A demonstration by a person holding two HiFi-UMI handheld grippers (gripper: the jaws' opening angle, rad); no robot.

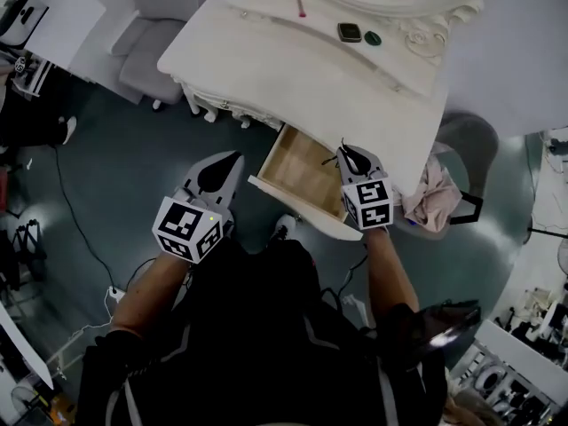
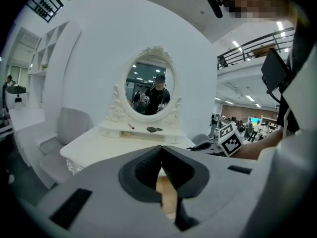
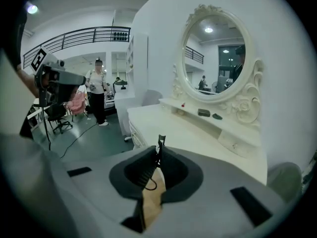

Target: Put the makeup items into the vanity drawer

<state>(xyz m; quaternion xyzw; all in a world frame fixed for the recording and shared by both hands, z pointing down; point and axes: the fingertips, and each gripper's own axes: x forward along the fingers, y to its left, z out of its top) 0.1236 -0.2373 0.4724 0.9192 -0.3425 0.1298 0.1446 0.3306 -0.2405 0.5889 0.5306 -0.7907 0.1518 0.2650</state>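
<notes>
Drawer [image 1: 297, 174] is open right under my right gripper [image 1: 348, 156], and its wooden bottom shows through the gap below the jaws. That gripper's pinched shut on a thin black thing [image 3: 160, 144], can't tell exactly what. It runs lengthwise along the jaws and pokes out past the tips, so I reckon the drop is basically straight down. My left gripper [image 1: 220, 171] is closed with nothing in it, just beside the drawer's left corner, over the dark floor [image 1: 115, 167]. Well ahead of both, on the white desk [image 1: 293, 78], there's a pink stick [image 1: 302, 5], a compact [image 1: 349, 32] and a small dark round thing [image 1: 373, 38]. Big open hall behind
</notes>
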